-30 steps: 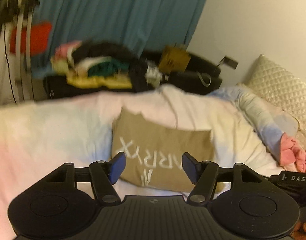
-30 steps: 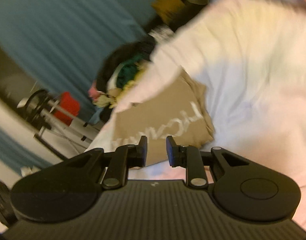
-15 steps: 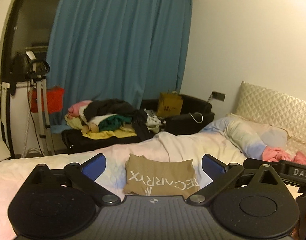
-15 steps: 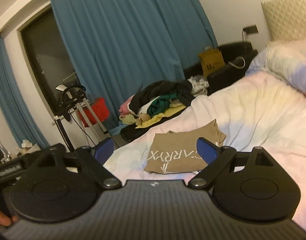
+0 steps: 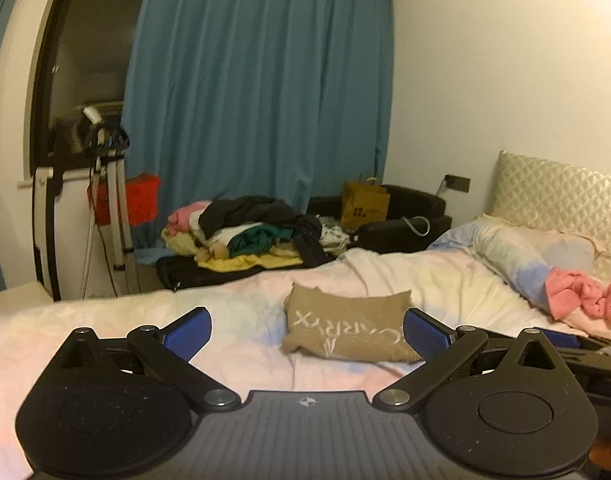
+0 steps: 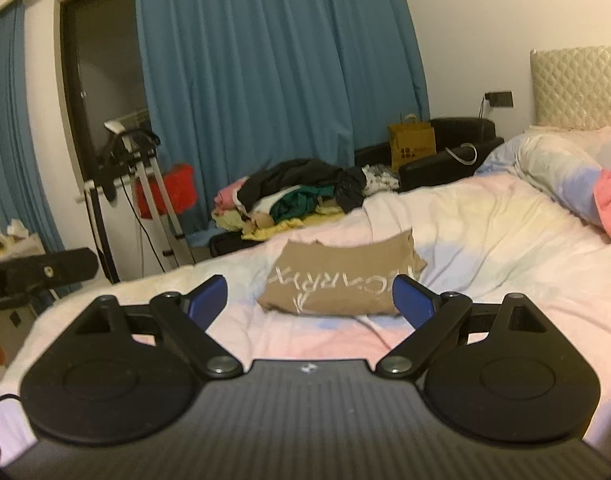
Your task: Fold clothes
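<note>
A tan shirt (image 5: 345,328) with white lettering lies folded into a rectangle on the pastel bed cover (image 5: 225,308). My left gripper (image 5: 305,322) hovers short of it, blue pads (image 5: 187,334) spread wide with nothing between them. In the right wrist view the same folded shirt (image 6: 341,284) rests on the bed cover (image 6: 485,240) just beyond my right gripper (image 6: 309,290), which also stands open and empty. Neither gripper touches the shirt. Part of the right gripper's body (image 5: 585,348) shows at the right edge of the left view.
A heap of unfolded clothes (image 5: 249,232) lies beyond the far edge of the bed. A pink garment (image 5: 581,292) sits by the rolled duvet (image 5: 513,256) near the headboard. A black sofa (image 5: 405,220) with a paper bag (image 5: 363,204) stands by the blue curtain.
Both grippers drew back from the folded shirt and rose, and their jaws went from narrow to wide open. The right gripper rolled from tilted to level.
</note>
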Demonstrator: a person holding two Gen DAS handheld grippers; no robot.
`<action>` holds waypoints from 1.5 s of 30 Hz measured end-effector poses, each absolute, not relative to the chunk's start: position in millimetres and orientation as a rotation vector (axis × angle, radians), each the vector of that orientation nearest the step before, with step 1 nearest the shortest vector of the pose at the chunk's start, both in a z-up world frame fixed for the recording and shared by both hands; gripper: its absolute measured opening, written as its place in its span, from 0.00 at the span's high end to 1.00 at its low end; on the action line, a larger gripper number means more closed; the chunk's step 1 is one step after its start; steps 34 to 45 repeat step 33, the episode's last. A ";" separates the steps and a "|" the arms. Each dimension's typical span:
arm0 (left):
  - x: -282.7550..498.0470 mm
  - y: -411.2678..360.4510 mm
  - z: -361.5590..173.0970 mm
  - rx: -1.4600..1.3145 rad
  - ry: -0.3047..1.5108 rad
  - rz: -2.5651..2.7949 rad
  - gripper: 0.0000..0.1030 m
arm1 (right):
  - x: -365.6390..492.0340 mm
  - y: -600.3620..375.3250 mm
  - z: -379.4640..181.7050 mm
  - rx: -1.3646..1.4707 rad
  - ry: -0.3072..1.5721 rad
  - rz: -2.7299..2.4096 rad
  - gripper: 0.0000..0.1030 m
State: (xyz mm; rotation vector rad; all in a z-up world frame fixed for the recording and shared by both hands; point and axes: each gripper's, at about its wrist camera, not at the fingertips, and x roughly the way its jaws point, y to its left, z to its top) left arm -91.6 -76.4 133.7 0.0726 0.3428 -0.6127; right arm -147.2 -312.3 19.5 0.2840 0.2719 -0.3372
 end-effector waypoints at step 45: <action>-59.8 -81.7 69.5 0.100 0.458 -0.549 0.00 | -128.8 -297.2 -17.3 0.205 0.340 -0.411 0.12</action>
